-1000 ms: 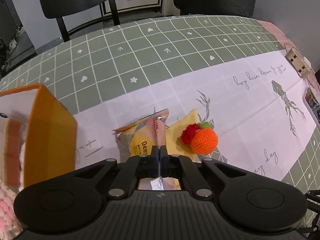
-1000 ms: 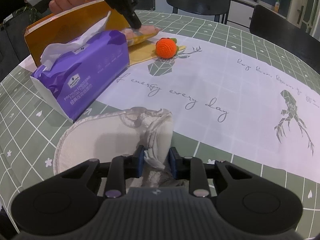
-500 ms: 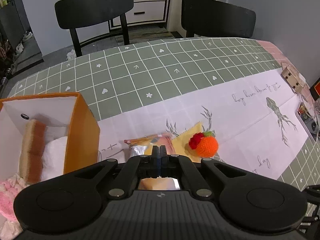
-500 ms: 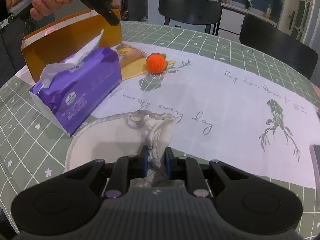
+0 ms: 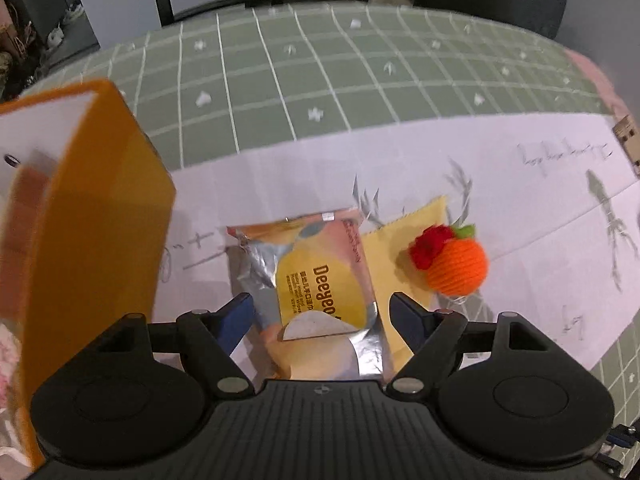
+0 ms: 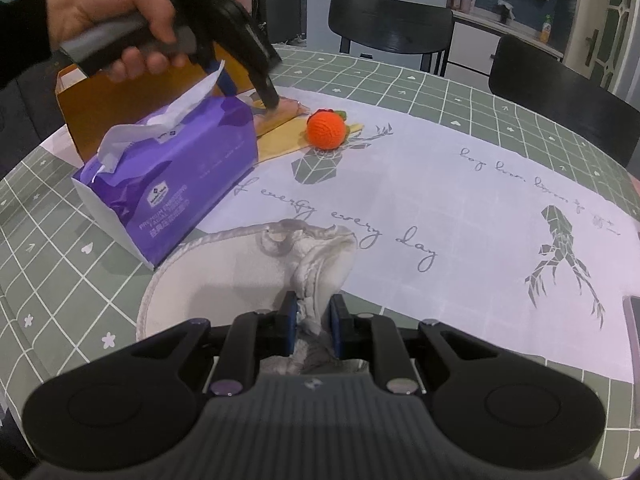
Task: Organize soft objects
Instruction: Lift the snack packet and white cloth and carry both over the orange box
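We see the counter (image 6: 500,92) under a green checked cloth, with a pale printed runner (image 6: 460,216) laid across it; on the left stands the orange box (image 5: 100,220), open at the top, with soft pink and brown things inside that are too blurred for us to name; beside it in the right wrist view sits the purple tissue pack (image 6: 176,176), a tissue sticking out of its top; in front of that lies the white cloth pouch (image 6: 224,280), flat on the counter, its bunched edge pinched between the nearly closed fingers of our right hand-held gripper (image 6: 313,322); our left hand-held gripper (image 5: 320,312), held by a hand (image 6: 108,24) in a dark sleeve, points down over the snack packet (image 5: 316,280); its jaws are opening, the packet lies between the spread fingers and the pads do not press on it; the packet overlaps a yellow cloth (image 5: 416,236); on that cloth's far corner rests the crocheted orange (image 5: 456,264) with its red and green tuft, just beside the packet but apart from it
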`<state>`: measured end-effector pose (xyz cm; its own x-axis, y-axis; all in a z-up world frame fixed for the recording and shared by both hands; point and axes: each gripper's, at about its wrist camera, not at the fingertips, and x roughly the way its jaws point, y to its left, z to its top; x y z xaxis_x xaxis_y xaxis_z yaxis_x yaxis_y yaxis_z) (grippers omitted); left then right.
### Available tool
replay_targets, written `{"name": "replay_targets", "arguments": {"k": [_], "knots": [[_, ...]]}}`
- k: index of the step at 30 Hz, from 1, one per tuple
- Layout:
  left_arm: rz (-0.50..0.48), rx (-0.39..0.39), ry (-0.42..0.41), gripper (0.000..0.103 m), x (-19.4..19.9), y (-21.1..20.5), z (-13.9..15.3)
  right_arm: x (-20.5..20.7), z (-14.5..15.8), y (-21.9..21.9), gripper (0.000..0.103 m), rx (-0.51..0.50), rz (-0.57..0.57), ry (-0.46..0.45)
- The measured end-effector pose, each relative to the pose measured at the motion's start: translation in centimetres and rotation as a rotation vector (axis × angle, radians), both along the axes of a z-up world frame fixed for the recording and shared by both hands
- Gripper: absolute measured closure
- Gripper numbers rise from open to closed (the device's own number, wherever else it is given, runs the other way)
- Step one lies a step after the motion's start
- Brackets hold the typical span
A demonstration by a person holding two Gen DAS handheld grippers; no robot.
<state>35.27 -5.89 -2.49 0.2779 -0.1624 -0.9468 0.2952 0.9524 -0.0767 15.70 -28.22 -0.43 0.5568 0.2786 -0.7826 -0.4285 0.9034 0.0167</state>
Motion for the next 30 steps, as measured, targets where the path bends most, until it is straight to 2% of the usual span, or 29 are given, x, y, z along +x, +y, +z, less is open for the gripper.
{"name": "replay_targets", "arguments": {"k": [4, 7, 8, 16, 24, 30], "knots": [[-0.011, 0.05, -0.002, 0.012, 0.1, -0.6, -1.2, 0.1, -0.3, -0.2, 0.087, 0.003, 0.001, 0.01], [-0.026, 0.057, -0.011, 0.02, 0.1, -0.6, -1.4, 0.2, -0.7, -0.2, 0.087, -0.001, -0.001, 0.022], [-0.028, 0.049, -0.018, 0.028, 0.1, -0.4, -1.4, 0.3, -0.9, -0.2, 0.087, -0.004, 0.0, 0.027], [-0.052, 0.017, -0.039, 0.043, -0.3, 0.5, -0.8, 0.4, -1.3, 0.1, 0.09, -0.02, 0.0, 0.045], [-0.068, -0.017, -0.096, 0.046, -1.0, 1.2, 1.9, 0.1, 0.0, 0.2, 0.091, -0.025, -0.001, 0.006], [-0.081, -0.056, -0.154, 0.046, -2.2, 2.1, 5.2, -0.1, 1.0, 0.3, 0.091, -0.049, -0.006, -0.038]]}}
